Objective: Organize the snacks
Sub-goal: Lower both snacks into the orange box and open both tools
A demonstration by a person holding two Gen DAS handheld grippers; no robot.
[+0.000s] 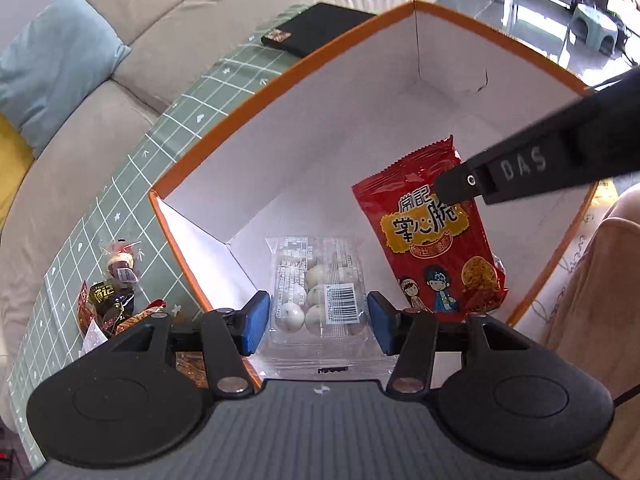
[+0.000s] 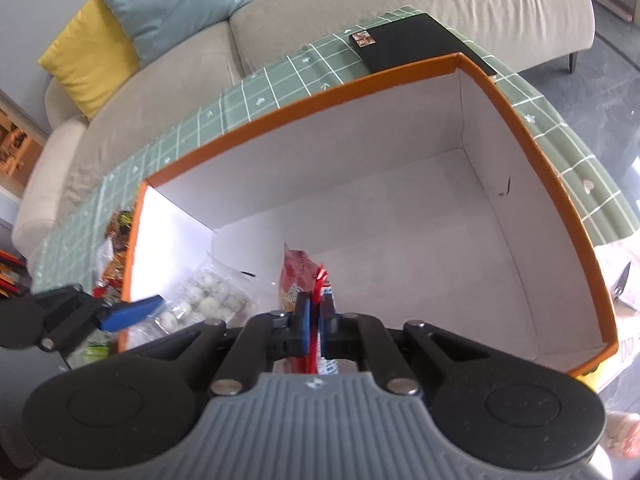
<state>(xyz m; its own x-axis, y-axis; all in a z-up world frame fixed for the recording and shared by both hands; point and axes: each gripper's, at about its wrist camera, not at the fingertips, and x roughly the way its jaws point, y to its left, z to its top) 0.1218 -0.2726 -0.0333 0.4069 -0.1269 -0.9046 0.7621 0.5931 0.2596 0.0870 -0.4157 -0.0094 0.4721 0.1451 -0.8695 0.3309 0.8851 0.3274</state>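
The right tool [image 2: 315, 312] has its blue pads pressed together on the edge of a red crinkled snack packet with yellow lettering and cartoon figures [image 1: 436, 240], which hangs upright inside the large open cardboard box with orange rim and white inner walls [image 1: 288, 80]. In the left wrist view this tool's black finger crosses the packet's upper part from the right.

The left tool [image 1: 318, 322] stands fairly wide, a blue pad on either side of a clear plastic pack of round white sweets with a barcode label [image 1: 318, 280]. Whether the pads press on the pack cannot be told (the right wrist view shows only one blue fingertip [image 2: 132, 312] at the box's left wall). The pack lies on the box floor near its left wall, just beside the red packet.

Outside the box, against its left wall, a heap of small mixed snack wrappers [image 1: 116, 300] rests on the green tabletop cloth with white grid lines [image 1: 168, 128]. Behind the box's far corner lies a flat black case [image 1: 320, 28]. Beyond that runs a beige fabric sofa [image 2: 360, 4] with a light blue cushion [image 2: 176, 0] and a yellow cushion [image 2: 92, 56].
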